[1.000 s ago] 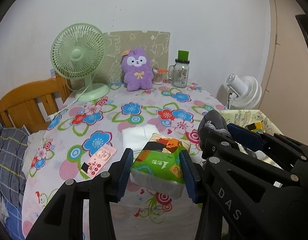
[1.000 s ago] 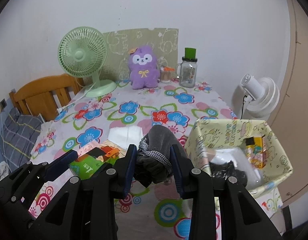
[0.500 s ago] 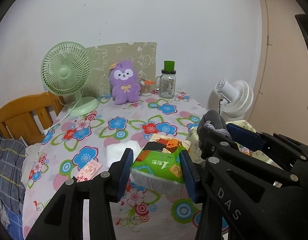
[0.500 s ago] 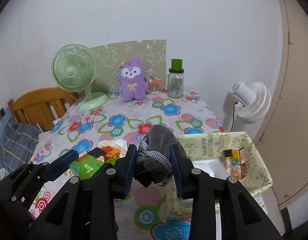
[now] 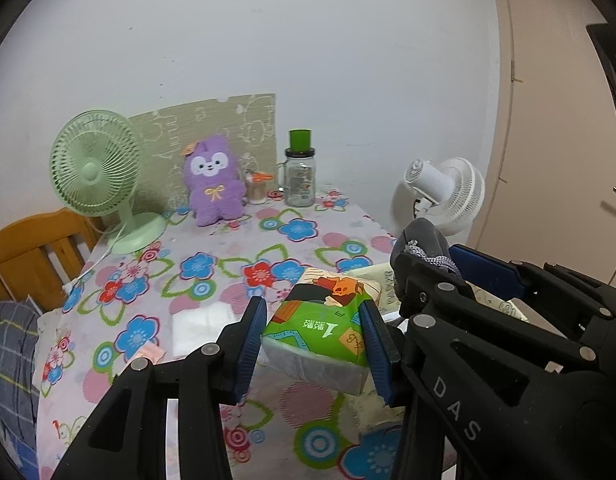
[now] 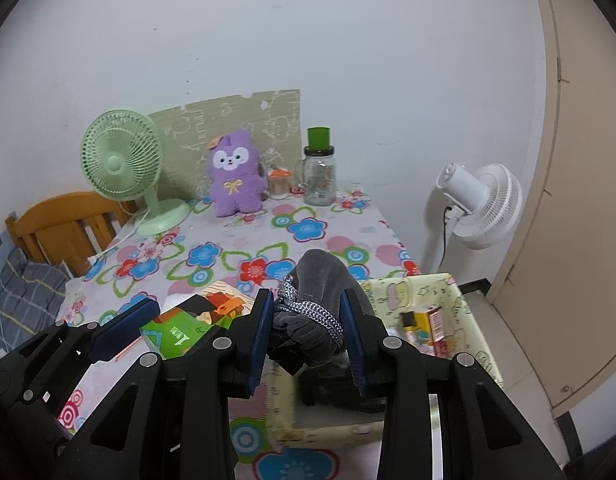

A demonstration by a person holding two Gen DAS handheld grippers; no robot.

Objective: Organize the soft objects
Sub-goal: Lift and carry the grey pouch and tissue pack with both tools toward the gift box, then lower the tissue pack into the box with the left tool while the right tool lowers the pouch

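Your right gripper (image 6: pixel 308 334), clenched on the grey drawstring pouch (image 6: pixel 322 280), already hangs over the yellow bin (image 6: pixel 464 308) off the table's right edge, while your left gripper (image 5: pixel 314 344), grasping the green tissue pack (image 5: pixel 328 320), sits just left of it, nearer the table edge.

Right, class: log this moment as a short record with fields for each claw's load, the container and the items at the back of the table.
left claw: shut on green tissue pack
right claw: shut on grey drawstring pouch
container: yellow patterned bin, beside table, below pouch
table back: green desk fan, purple plush toy, glass jar
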